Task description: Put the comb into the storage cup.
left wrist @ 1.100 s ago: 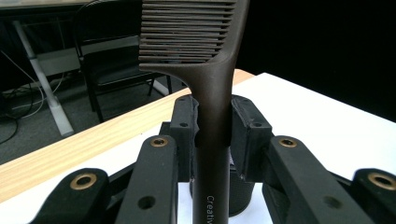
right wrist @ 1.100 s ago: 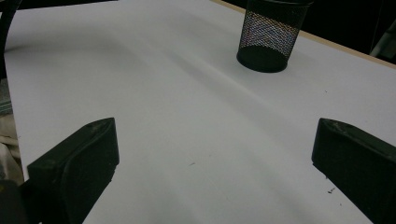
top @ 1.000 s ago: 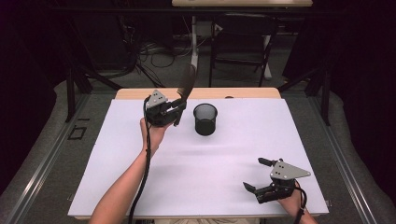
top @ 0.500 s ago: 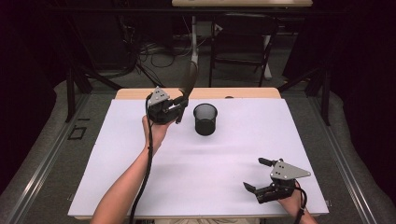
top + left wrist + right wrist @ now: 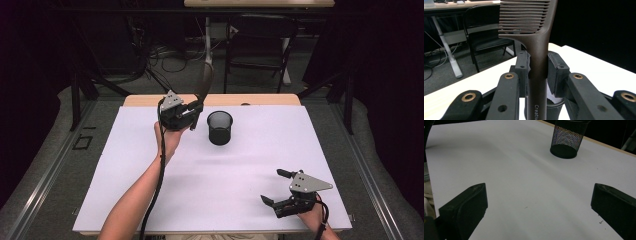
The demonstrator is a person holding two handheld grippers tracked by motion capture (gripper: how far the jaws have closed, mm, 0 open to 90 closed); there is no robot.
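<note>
A dark brown comb stands upright in my left gripper, whose pads are shut on its handle, teeth end up. The gripper is held above the table, just left of a black mesh cup that stands at the table's far middle. In the left gripper view the cup's rim shows just beneath the jaws. My right gripper rests near the front right corner, jaws wide open with bare white table between them.
The white tabletop has a wooden strip along its far edge. Behind the table stand a black chair and desk legs with cables on the floor.
My left gripper with the comb has shifted slightly right, closer to the mesh cup. The right gripper has stayed where it was.
</note>
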